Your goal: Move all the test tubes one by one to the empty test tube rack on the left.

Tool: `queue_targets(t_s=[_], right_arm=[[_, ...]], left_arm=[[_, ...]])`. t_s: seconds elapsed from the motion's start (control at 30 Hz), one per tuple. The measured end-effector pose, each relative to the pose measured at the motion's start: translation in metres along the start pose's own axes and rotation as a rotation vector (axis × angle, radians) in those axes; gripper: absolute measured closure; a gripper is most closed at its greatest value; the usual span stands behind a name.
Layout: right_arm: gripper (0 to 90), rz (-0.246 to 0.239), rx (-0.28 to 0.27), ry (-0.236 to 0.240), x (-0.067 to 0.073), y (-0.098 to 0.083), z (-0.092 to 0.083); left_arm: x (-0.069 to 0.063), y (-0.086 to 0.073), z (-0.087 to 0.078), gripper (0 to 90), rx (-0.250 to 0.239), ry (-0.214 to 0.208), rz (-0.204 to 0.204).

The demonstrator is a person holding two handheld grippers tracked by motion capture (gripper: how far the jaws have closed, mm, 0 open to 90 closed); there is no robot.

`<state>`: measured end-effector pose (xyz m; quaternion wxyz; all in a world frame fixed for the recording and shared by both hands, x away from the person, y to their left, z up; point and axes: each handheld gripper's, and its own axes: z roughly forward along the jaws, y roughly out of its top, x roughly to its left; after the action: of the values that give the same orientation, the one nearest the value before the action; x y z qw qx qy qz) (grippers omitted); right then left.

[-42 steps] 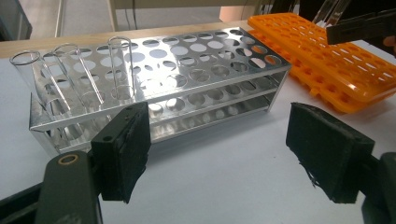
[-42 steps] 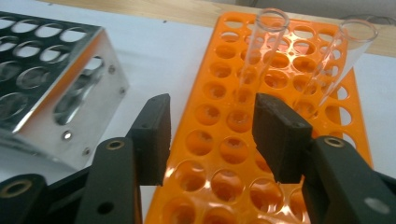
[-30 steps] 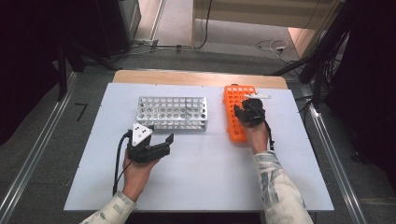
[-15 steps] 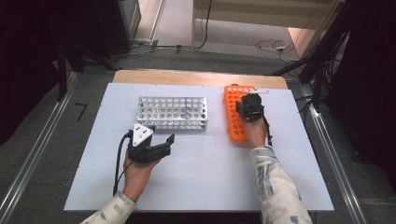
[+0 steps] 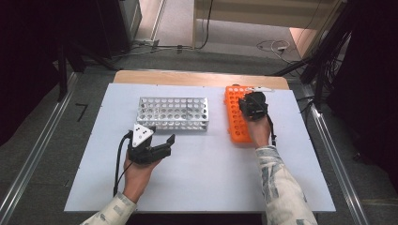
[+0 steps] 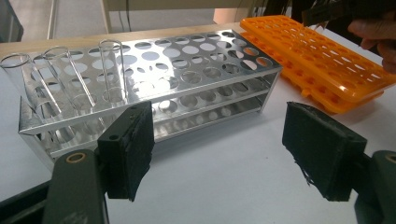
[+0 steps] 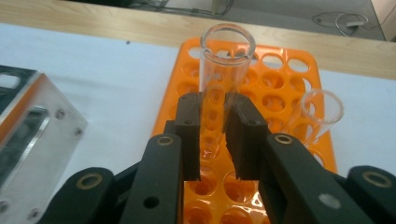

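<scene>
An orange tube rack [image 5: 237, 124] lies flat at the right of the white table [image 5: 206, 173]. Over its far end my right gripper [image 5: 253, 104] points down. In the right gripper view its jaws [image 7: 214, 135] have just been closing and now press on an upright clear glass test tube [image 7: 226, 51] that stands in an orange rack [image 7: 280, 79] hole. A second glass tube [image 7: 315, 114] leans in a hole to the right. My left gripper [image 5: 162, 141] rests low at the table's left, jaws [image 6: 224, 154] wide apart with nothing between them, facing the metal rack [image 6: 187, 70].
The metal rack [image 5: 172, 112] stands at the table's middle back, with three glass tubes [image 6: 112, 70] at its left end. A shiny plate with screws [image 7: 32, 135] sits left of the orange rack. A wooden strip [image 5: 197, 77] borders the far edge.
My right gripper has edged a little toward the far end of the orange rack. The left hand has stayed where it was.
</scene>
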<state>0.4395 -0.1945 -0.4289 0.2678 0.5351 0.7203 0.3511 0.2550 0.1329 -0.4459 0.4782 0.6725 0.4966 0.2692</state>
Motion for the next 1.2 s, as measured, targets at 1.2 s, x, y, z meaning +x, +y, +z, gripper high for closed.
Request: queue_targets(t_s=[1.2], right_arm=[[73.5,-0.277,0.062,0.401,0.091,-0.057,-0.085]], left_arm=[[-0.009,0.002,-0.003,24.8,-0.008,-0.027,0.015]])
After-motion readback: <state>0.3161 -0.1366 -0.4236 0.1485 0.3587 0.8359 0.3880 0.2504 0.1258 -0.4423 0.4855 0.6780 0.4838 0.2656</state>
